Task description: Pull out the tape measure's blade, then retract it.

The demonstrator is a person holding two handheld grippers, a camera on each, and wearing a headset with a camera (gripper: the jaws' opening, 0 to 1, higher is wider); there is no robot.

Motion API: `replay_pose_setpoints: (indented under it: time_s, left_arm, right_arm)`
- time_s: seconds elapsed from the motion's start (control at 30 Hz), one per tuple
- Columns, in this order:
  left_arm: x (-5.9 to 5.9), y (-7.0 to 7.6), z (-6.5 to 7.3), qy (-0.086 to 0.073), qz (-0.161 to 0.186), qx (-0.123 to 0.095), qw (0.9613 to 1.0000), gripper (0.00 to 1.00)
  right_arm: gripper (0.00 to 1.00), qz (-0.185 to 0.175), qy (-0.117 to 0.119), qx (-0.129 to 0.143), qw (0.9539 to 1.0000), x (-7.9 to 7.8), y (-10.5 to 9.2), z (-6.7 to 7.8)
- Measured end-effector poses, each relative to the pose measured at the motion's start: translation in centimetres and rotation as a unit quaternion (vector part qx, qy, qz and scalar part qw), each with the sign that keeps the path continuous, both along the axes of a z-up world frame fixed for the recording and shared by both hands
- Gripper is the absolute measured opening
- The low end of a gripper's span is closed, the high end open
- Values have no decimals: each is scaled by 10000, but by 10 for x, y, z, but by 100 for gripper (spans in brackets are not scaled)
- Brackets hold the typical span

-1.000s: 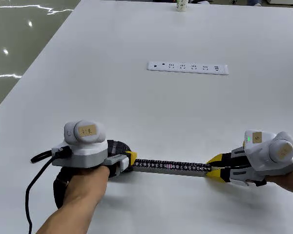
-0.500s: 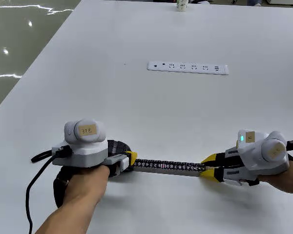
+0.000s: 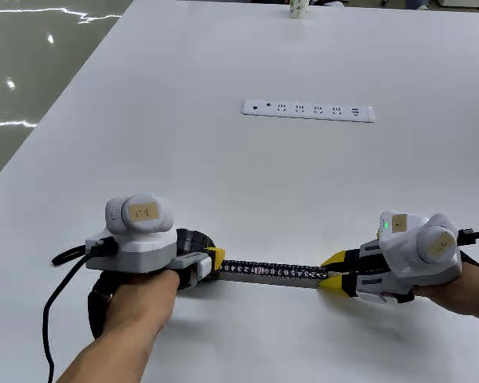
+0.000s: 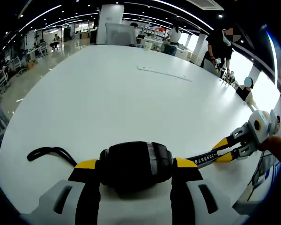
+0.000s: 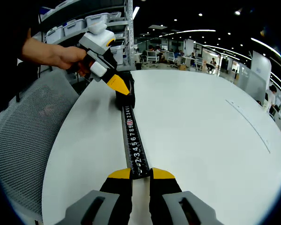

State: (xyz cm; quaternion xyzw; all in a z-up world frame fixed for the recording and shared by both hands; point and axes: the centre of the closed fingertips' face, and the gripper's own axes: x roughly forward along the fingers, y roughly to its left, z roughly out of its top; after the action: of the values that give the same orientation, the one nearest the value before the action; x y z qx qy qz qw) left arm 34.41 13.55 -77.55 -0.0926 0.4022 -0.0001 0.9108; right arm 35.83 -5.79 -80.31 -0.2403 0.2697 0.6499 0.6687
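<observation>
— Where does the tape measure (image 4: 136, 164) sit?
— Its black case lies on the white table (image 3: 223, 175), clamped between the yellow-tipped jaws of the left gripper (image 3: 213, 259).
— And the blade (image 5: 133, 145)?
— It runs flat along the table to the right gripper (image 5: 140, 174), whose jaws are pinched narrow on its end. A power strip (image 3: 307, 110) lies well beyond both.
</observation>
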Motion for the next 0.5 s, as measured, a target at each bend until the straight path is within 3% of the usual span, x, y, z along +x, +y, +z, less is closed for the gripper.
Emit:
replay_pose_setpoints:
  time_s: [0.5]
  left_arm:
    - [0,0,0,10,-6,-14,10000,55]
  right_arm:
    - [10,28,34,51,10000,-1,14,0]
